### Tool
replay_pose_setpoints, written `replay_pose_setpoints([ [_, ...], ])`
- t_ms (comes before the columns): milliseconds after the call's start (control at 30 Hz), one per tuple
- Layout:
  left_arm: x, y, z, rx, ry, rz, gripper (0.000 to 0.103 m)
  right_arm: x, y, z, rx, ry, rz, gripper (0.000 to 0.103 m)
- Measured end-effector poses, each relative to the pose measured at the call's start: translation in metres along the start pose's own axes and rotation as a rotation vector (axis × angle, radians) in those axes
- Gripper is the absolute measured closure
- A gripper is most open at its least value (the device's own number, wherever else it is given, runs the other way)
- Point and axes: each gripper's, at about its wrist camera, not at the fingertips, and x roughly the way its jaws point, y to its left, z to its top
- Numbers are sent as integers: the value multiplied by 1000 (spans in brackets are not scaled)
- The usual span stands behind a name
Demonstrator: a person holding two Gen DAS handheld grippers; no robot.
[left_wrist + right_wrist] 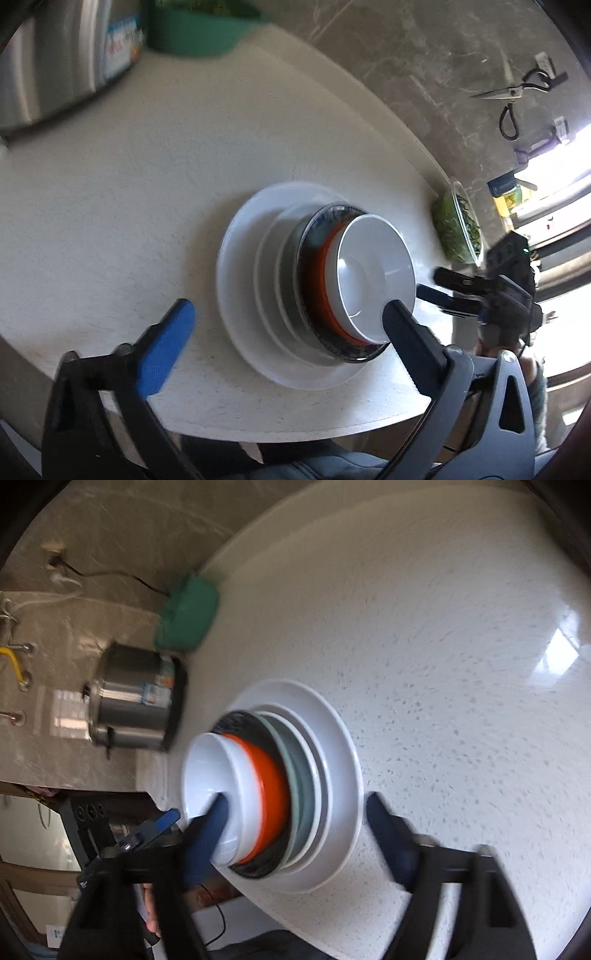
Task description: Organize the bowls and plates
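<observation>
A stack of dishes stands on the pale speckled counter. A large white plate is at the bottom, with smaller plates on it, then a dark glass bowl, an orange bowl and a white bowl on top. My left gripper is open, its fingers wide on either side of the stack, the right one in front of the white bowl's rim. My right gripper is open too, with its left finger across the white bowl and its right finger beside the large plate. Neither holds anything.
A green basin and a steel pot stand at the back of the counter by the wall. A glass bowl of greens sits at the wall side. Scissors hang on the wall. The counter's front edge is close under the grippers.
</observation>
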Motion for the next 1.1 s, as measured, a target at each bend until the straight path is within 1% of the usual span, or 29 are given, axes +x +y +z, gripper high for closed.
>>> replay_pose_setpoints([
  [33, -5, 0, -1, 5, -14, 19, 0, -5, 1, -2, -9, -13, -27, 16],
  [67, -8, 0, -2, 8, -23, 27, 0, -11, 2, -4, -21, -20, -55, 11],
  [100, -12, -2, -4, 17, -40, 68, 0, -15, 3, -6, -32, -27, -71, 8],
  [133, -15, -3, -6, 25, -52, 109, 0, -20, 5, -9, -40, -40, -79, 0],
  [200, -24, -13, -14, 71, -99, 214, 0, -30, 9, -15, -56, -68, -85, 0],
  [267, -31, -32, -25, 99, -143, 254, 0, -38, 15, -23, -93, -101, -101, 0],
  [333, -39, -44, -36, 113, -162, 266, 0, -46, 19, -32, -119, -132, -115, 0],
  [367, -42, -54, -40, 133, -176, 271, 0, -48, 21, -38, -132, -138, -122, 0],
  [400, -44, -66, -45, 175, -186, 295, 0, -49, 24, -42, -147, -138, -133, 0],
  [467, -46, -79, -49, 218, -195, 333, 0, -49, 30, -53, -180, -146, -186, 0],
  [533, -44, -88, -53, 241, -190, 332, 0, -50, 35, -64, -188, -164, -218, 0],
  [633, -41, -98, -54, 245, -176, 361, 0, -55, 41, -78, -156, -217, -253, 0],
  [733, -36, -97, -50, 244, -145, 348, 0, -56, 53, -89, -151, -264, -298, 0],
  [800, -34, -96, -48, 293, -135, 331, 0, -53, 62, -93, -145, -281, -313, 0],
  [867, -35, -94, -45, 337, -129, 341, 0, -51, 73, -98, -115, -316, -336, 0],
  [967, -39, -82, -35, 400, -123, 321, 0, -52, 91, -106, -77, -382, -362, 0],
  [1033, -41, -74, -29, 425, -110, 311, 0, -50, 104, -111, -57, -421, -401, 0],
  [1100, -43, -66, -24, 446, -100, 286, 0, -48, 110, -117, -27, -443, -404, 0],
])
